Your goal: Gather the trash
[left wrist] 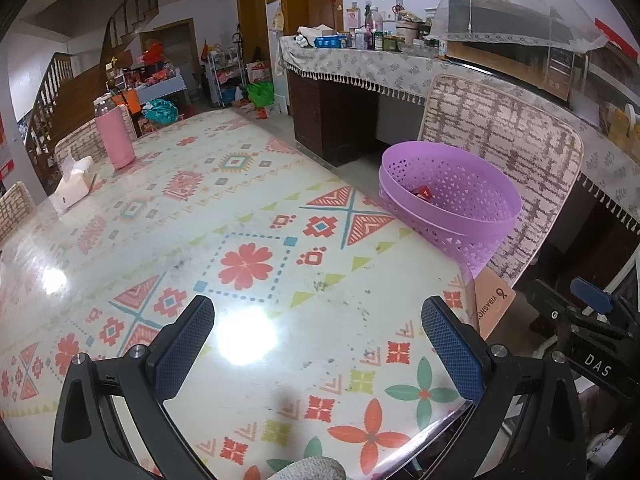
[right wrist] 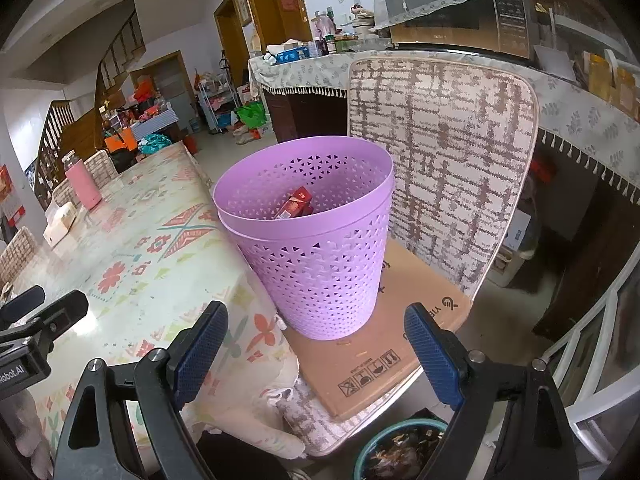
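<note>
right wrist alone shows cardboard (right wrist: 384,332) under the purple basket (right wrist: 316,252).

Lived-in home, open dining/living area. Dining table (left wrist: 224,216) with patterned cloth fills the centre; pink flask (left wrist: 114,138) and tissue box (left wrist: 74,184) at 10 o'clock. Wooden staircase (left wrist: 60,92) at 9–10 o'clock. Wooden doors (left wrist: 252,20) at 12. Sideboard (left wrist: 360,60) under a fringed cloth at 1 o'clock, loaded with bottles and jars; microwave (right wrist: 460,20) under a mesh cover (left wrist: 516,8) at 2. Cushioned chair (right wrist: 436,152) beside the table.
</note>
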